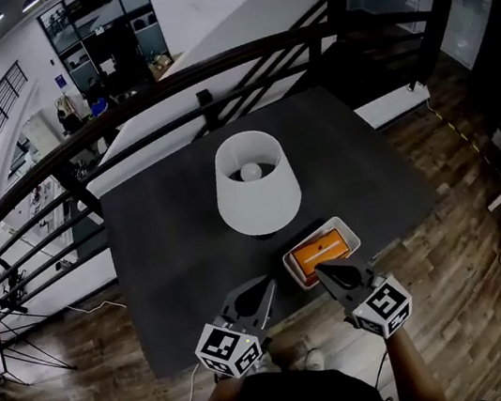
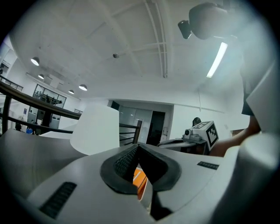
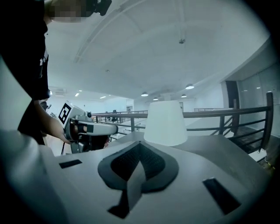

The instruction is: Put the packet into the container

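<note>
An orange packet (image 1: 320,251) lies flat inside a white rectangular container (image 1: 346,229) near the front edge of the dark table (image 1: 165,257). My right gripper (image 1: 319,271) hovers at the container's near edge, shut, with nothing between its pads (image 3: 139,144). My left gripper (image 1: 267,283) is just left of the container, its tips meeting and empty (image 2: 138,145). A strip of the orange packet (image 2: 139,181) shows below the left jaws in the left gripper view.
A white lampshade (image 1: 255,184) stands mid-table behind the container and fills the middle of both gripper views (image 2: 96,129) (image 3: 165,122). A dark railing (image 1: 209,68) runs behind the table. Wooden floor (image 1: 447,238) lies to the right and in front.
</note>
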A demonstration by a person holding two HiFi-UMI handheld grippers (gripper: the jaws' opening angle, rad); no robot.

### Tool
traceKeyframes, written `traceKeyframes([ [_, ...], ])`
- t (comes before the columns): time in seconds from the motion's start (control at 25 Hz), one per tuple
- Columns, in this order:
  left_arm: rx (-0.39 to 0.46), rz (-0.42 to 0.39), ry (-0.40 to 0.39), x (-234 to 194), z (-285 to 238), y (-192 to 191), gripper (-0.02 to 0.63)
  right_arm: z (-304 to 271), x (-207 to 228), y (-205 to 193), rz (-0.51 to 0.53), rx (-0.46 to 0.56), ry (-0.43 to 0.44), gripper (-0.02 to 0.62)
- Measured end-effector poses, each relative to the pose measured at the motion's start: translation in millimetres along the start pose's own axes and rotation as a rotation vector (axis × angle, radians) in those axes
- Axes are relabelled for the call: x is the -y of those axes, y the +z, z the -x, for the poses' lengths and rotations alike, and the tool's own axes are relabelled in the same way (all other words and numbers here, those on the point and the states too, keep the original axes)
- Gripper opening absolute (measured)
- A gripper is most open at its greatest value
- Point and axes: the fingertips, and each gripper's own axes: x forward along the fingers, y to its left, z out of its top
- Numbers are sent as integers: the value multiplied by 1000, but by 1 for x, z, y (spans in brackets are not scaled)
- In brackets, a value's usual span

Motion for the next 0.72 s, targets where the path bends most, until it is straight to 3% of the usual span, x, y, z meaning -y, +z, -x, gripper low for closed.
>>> traceKeyframes([
  [0.2,11,-25,-54,13,-14,7,8,14,1,18,-43,133,-80,5],
  [0.72,19,-48,-106,24,-22,14,6,16,-11,35,-41,211,-158,5],
])
